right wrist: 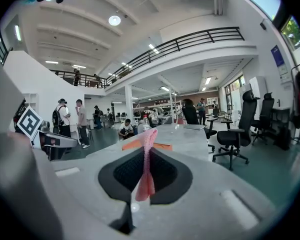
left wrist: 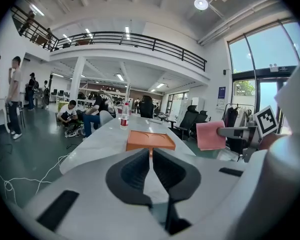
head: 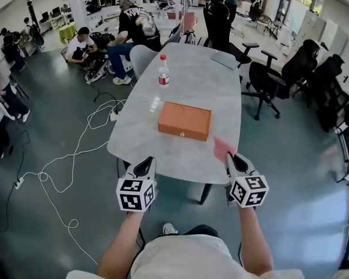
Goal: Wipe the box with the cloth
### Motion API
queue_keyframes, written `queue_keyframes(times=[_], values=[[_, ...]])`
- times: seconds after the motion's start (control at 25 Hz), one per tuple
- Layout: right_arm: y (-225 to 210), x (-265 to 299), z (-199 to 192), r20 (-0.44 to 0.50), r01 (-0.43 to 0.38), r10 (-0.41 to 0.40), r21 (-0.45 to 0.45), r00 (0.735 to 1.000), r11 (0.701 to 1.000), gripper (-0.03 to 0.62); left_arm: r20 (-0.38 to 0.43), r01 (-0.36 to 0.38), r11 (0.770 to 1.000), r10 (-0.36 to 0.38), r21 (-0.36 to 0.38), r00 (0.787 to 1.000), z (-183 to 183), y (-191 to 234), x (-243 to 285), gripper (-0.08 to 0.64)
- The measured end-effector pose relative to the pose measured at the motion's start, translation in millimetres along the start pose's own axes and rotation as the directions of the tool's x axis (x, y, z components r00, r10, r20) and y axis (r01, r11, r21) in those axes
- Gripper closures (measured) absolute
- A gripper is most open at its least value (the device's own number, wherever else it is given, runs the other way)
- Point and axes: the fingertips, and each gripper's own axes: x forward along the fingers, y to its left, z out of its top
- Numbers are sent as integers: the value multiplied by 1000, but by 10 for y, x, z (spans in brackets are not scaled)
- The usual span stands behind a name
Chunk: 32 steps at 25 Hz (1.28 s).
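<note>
Nearest to the camera in the head view are the person's two forearms, each hand holding a gripper with a marker cube on top. The left gripper (head: 144, 166) hangs just before the near edge of the worktop (head: 198, 83). In the left gripper view its jaws are together, with only a thin slit between them and nothing inside. The right gripper (head: 231, 158) is at about the same height on the other side. Its jaws are closed on a pink cloth (head: 223, 148), and in the right gripper view the cloth stands as a thin upright fold between the two dark pads. In the head view the free part of the cloth sticks up and forward from the jaws, over the near right corner of the worktop.

A little farther, on the near half of the grey worktop, lies the orange box (head: 185, 120), flat and closed, with its long side towards the person. Neither gripper touches it, and the cloth is near its right front corner but apart from it.

Behind the box, near the left edge, stands an upright plastic bottle (head: 163, 71) with a red label. At the far end lies a flat grey thing (head: 224, 60), possibly a closed laptop.

Black office chairs (head: 267, 83) stand to the right of the worktop. White cables (head: 75, 150) run over the floor on the left, and farther back some people (head: 81, 45) sit there.
</note>
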Motion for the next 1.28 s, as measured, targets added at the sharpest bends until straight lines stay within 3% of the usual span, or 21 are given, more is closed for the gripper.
queue_keyframes(times=[0.48, 1.28], values=[[-395, 467, -82, -18, 35, -35, 39, 999, 999, 577, -31, 42, 999, -41, 30, 999, 120, 99, 560, 534], [-1363, 1996, -249, -113, -13, 24, 92, 993, 996, 577, -96, -4, 1000, 6, 16, 995, 492, 298, 2012, 534]])
